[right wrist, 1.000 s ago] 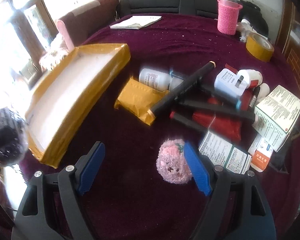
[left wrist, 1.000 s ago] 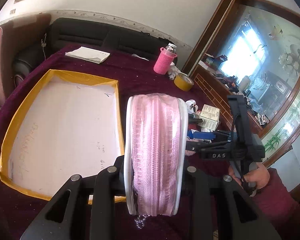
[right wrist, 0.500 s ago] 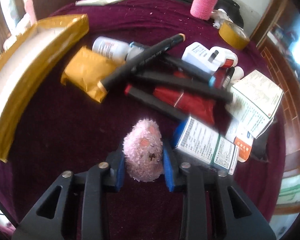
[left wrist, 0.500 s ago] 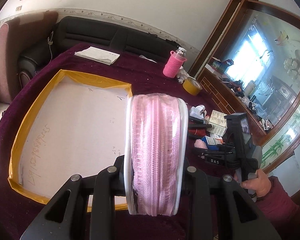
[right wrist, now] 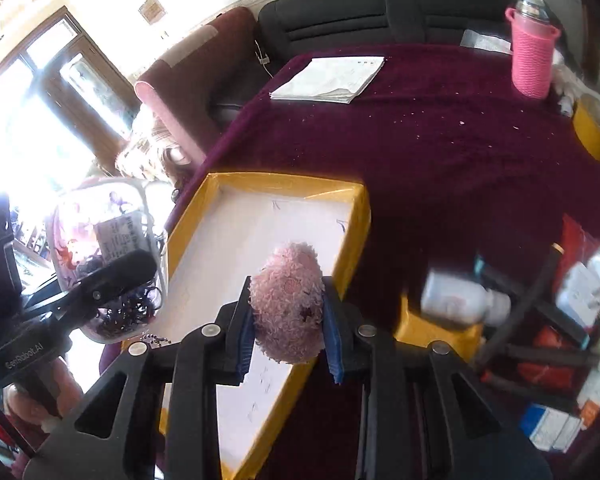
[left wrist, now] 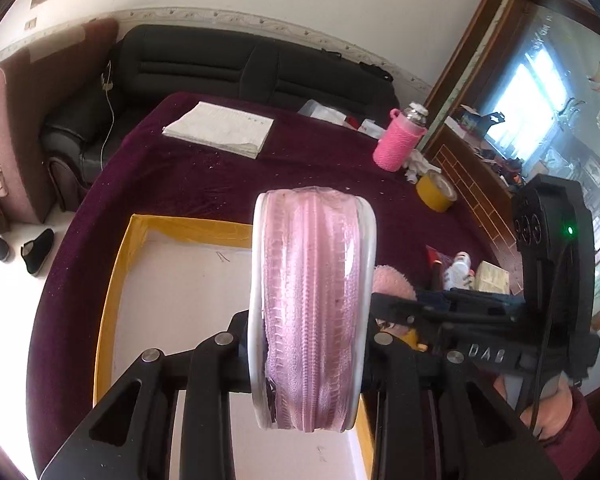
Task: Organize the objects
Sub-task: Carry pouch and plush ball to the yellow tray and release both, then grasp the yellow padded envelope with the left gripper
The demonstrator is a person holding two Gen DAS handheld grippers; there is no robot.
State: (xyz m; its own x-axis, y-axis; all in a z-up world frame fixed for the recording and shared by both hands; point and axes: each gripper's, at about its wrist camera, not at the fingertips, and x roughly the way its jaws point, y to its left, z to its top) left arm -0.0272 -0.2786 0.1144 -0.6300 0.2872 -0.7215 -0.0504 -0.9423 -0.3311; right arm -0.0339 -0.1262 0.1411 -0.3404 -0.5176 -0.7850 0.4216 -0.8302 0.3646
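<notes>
1. Left gripper: fingers clamped on a clear pouch with a pink zipper, held on edge above the near part of the tray. The right wrist view shows the pouch from its flat side, with dark items and a white label inside.
2. Right gripper: blue pads pressed against both sides of a pink plush toy, held off the cloth over the tray's right rim.
3. Yellow-edged tray: white floor, lying on the maroon tablecloth.
4. Right of the tray: a yellow packet, a white bottle, black markers and small boxes, heaped together and blurred.
5. Mid-table: yellow tape roll near the right edge.
6. Far side: folded white paper; bottle in a pink knitted sleeve, upright, just beyond the tape roll.
7. Behind the table: black sofa.
</notes>
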